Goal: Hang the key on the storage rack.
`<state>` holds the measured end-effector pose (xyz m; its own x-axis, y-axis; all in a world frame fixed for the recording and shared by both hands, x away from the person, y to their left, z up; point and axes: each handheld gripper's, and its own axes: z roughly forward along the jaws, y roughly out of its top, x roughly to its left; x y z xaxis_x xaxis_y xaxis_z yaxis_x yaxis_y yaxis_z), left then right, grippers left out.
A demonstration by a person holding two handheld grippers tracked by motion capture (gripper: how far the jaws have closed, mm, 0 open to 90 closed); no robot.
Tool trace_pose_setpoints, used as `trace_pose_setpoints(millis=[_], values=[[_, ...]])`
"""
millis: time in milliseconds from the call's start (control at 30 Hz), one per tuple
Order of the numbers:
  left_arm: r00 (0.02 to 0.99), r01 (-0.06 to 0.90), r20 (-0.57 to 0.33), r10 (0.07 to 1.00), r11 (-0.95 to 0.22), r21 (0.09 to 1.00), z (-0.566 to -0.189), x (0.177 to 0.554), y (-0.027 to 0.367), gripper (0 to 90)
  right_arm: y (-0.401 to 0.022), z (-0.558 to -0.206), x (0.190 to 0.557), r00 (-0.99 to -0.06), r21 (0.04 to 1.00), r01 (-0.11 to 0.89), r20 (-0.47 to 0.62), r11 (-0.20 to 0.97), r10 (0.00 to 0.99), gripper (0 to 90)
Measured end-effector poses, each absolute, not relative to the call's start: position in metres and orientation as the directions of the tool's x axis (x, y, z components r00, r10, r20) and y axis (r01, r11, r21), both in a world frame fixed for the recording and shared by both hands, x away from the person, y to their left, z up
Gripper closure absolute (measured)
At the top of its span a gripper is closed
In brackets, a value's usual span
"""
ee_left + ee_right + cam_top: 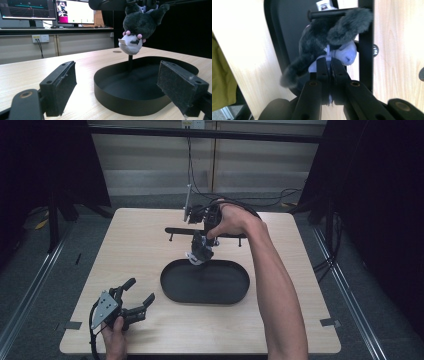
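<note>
High view: near the lower left of the frame the left gripper (137, 292) rests low over the light wooden tabletop (135, 250), held by a hand (115, 340) at the bottom edge, its two jaws spread well apart with nothing between them. Just right of centre lies a black oval tray (172, 287), and above its far rim the right gripper (200, 254) points downward from a hand (230, 220) whose forearm runs in from the lower right. A dark plush toy (200, 252) hangs from that gripper just over the tray's upper edge, in front of a black bar stand (175, 230) that crosses the upper middle of the tabletop. In the left gripper view the jaws stand wide at the lower left and lower right of the frame, empty, with the tray between and beyond them; the plush toy (137, 27) hangs head down at upper centre, dark grey with a pale face and small pink dots, clear above the tray (100, 82). In the right gripper view the jaws are pressed together at centre on a pale strip of the plush toy (329, 37), which hangs over the tray (292, 30).
</note>
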<state>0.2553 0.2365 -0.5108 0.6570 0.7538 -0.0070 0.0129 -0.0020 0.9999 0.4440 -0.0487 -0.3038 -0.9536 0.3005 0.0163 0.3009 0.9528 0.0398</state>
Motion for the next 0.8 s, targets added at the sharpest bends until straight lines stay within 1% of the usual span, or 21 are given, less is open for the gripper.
trace_pose_setpoints(millis=[300,400,800], values=[[0.66,0.014,-0.008,0.751,-0.001,1.0,-0.511,0.255,0.236,15.3,-0.053,-0.304,0.447,-0.948,0.054,0.317,0.018,0.947,0.317,86.6],[0.66,0.014,-0.009,0.751,-0.001,1.0,-0.511,0.255,0.236,15.3,-0.055,-0.305,0.448,-0.947,0.081,0.321,0.025,0.944,0.32,86.6],[0.661,0.013,-0.005,0.75,-0.004,1.0,-0.511,0.256,0.237,15.3,-0.059,-0.303,0.447,-0.946,0.121,0.323,0.031,0.938,0.322,86.0]])
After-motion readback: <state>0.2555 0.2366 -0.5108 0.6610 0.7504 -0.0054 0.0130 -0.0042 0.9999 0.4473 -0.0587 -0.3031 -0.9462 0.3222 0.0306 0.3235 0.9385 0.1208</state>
